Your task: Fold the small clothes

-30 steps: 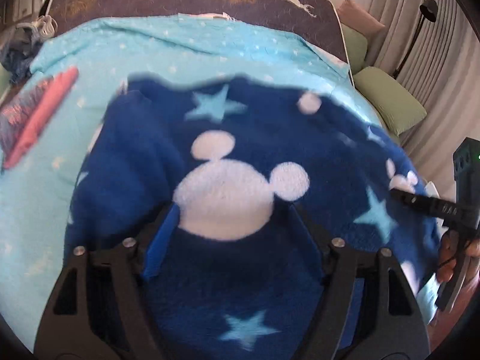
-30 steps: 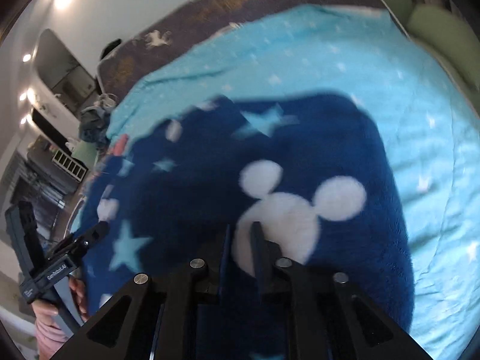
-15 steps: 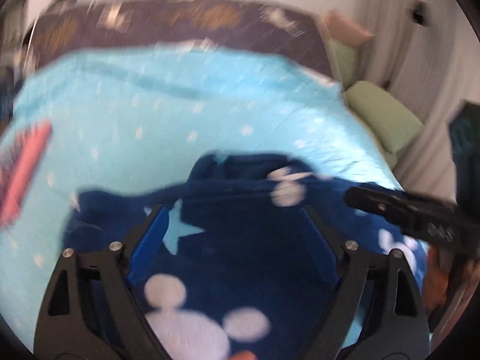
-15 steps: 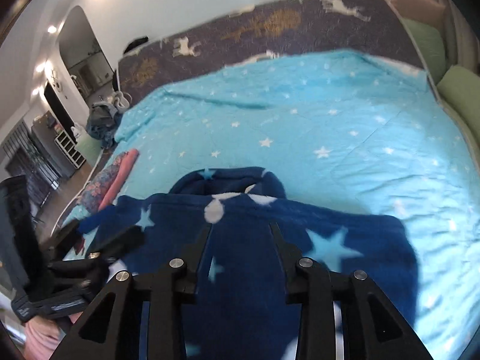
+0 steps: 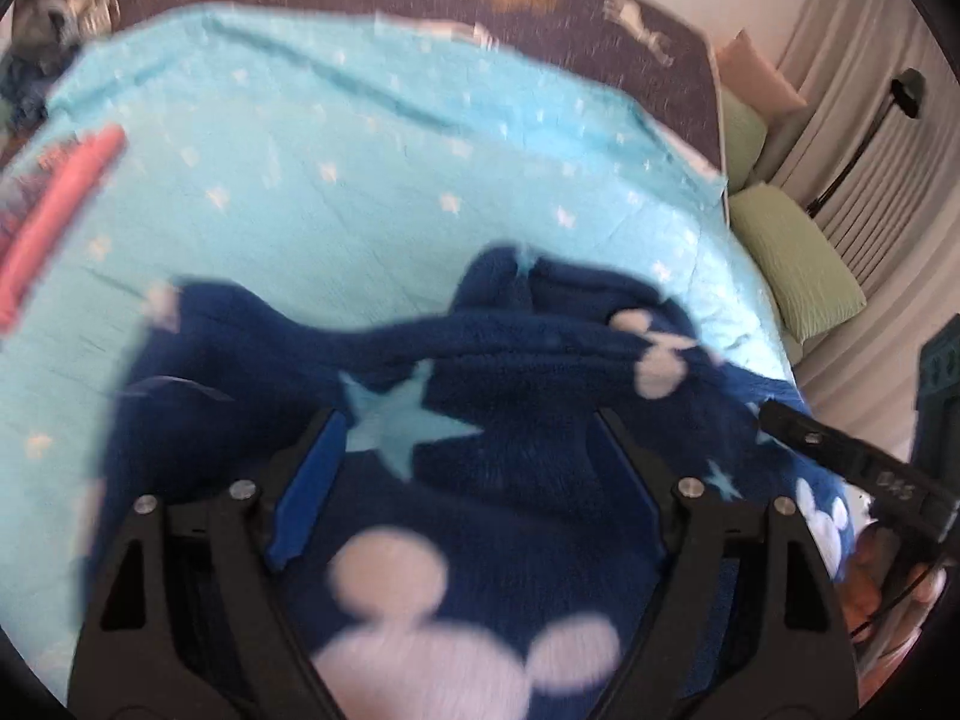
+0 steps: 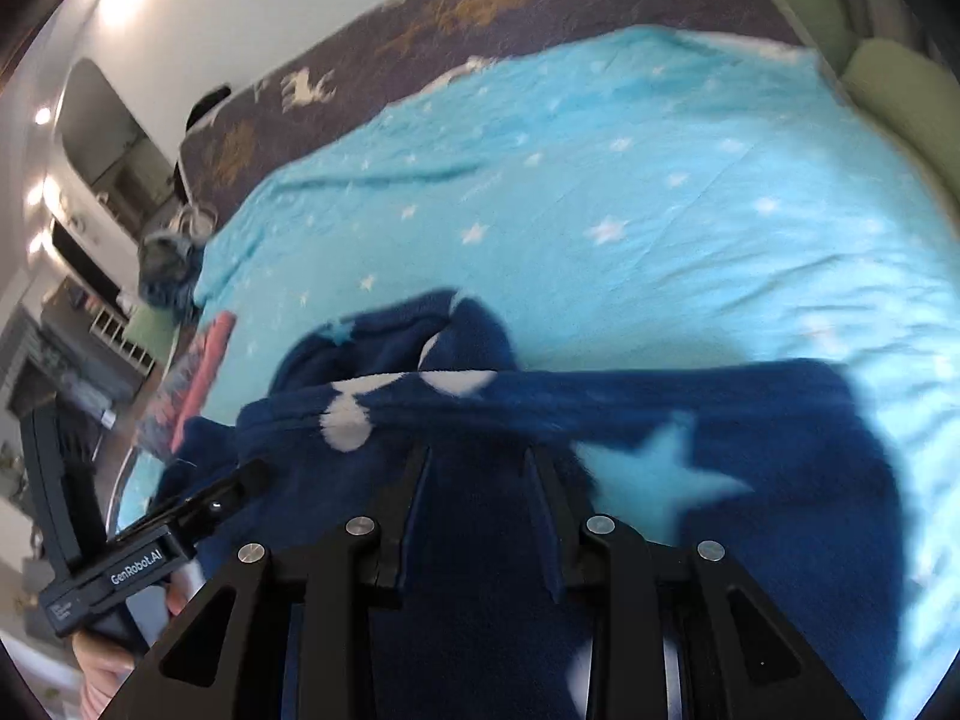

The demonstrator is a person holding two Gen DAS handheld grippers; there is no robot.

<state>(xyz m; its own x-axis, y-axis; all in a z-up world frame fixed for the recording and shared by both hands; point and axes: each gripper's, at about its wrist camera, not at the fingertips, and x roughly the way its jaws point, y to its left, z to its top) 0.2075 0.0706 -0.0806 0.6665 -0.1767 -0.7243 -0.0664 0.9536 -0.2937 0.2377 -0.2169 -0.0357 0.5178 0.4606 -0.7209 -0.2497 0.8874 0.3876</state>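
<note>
- Bed with light-blue star blanket (image 5: 372, 180) serves as the folding surface; fills most of both wrist views, with a dark deer-print cover (image 6: 480, 6) at its far end.
- Navy fleece garment (image 5: 492, 420), with pale stars and white mouse-head shapes, lies on the near part of the blanket, right under both grippers. Its far edge is a doubled ridge across the middle, so one fold looks laid over already; a lump (hood or sleeve, can't tell) pokes out beyond the ridge.
- Left gripper (image 5: 468, 456): jaws wide and closing slightly, fleece seen between them but the pads press on nothing. Reads as released, hovering above the cloth.
- Right gripper (image 6: 477, 480): jaws narrow and closing, with a gap showing. Fleece sits under and between the tips; no pinch visible, so I'd call it not gripping.
- Both are angled down at the garment, side by side, probably to re-grab an edge for the next fold.
- Pink rolled item (image 5: 60, 204) on the blanket's left edge, well apart. Green cushions (image 5: 792, 264) beside the bed on the right.
</note>
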